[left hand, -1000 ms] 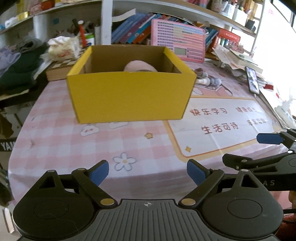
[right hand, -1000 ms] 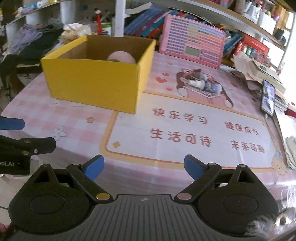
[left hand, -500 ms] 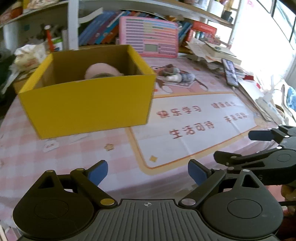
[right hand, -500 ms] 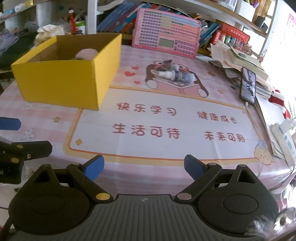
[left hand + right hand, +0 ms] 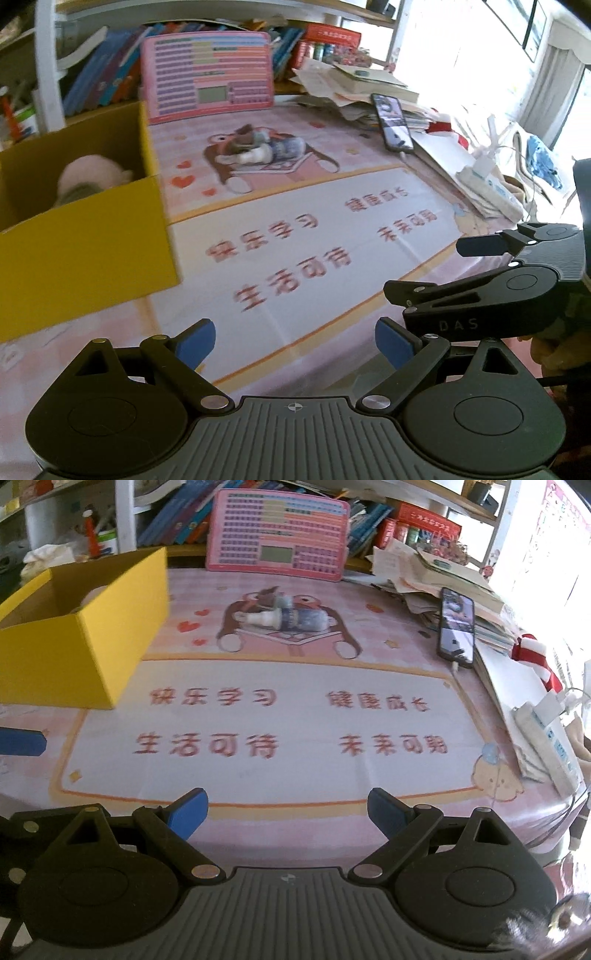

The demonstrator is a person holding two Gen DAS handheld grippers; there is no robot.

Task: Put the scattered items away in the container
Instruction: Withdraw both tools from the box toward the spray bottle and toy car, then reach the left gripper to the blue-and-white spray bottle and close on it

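Now both views have swung rightward off the yellow box (image 5: 85,236), each hand-held gripper spread, empty.

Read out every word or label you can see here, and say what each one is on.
"快乐学习", "健康成长", "生活可待", "未来可期": red print on the tablecloth.
"DAS": on the right gripper, seen from the left wrist.
Pink learning board, red box on the shelf, book spines, phone screen: too small or blurred to read.
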